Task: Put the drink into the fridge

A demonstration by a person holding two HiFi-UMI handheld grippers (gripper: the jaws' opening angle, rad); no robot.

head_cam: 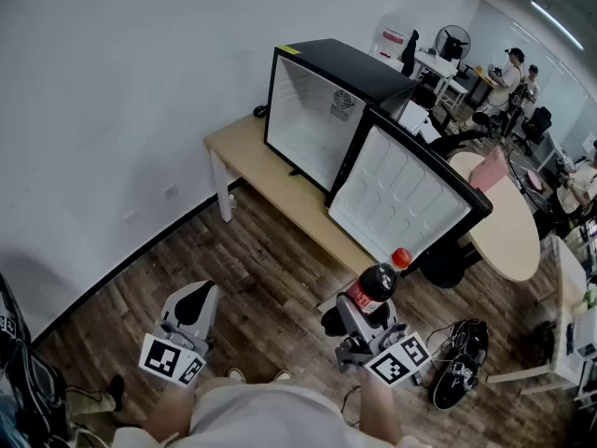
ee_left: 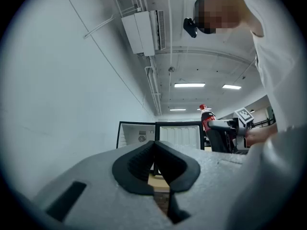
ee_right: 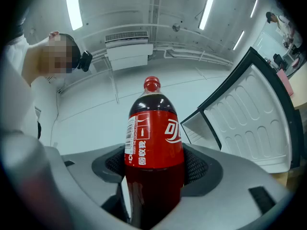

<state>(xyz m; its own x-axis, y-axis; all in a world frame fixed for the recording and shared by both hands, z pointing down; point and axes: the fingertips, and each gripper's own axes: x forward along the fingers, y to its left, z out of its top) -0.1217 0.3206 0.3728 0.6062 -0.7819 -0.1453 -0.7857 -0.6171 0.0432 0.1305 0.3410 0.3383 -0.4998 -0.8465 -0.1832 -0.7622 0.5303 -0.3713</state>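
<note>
A dark cola bottle [ee_right: 154, 143] with a red label and red cap stands between my right gripper's [ee_right: 154, 169] jaws, and both pads press its sides. In the head view the bottle [head_cam: 376, 287] tilts toward the fridge, held by the right gripper [head_cam: 366, 317] above the floor. The black mini fridge [head_cam: 322, 101] sits on a low wooden table [head_cam: 244, 152], its door [head_cam: 401, 199] swung wide and its white inside showing. My left gripper [head_cam: 191, 314] hangs low at the left, jaws touching, nothing in them. In the left gripper view the fridge [ee_left: 136, 134] and bottle [ee_left: 206, 119] show ahead.
A white wall runs along the left. A round beige table [head_cam: 508, 227] stands behind the fridge door, and a black office chair base is under it. Black shoes [head_cam: 459, 367] lie on the wooden floor at the right. People sit at desks in the far right.
</note>
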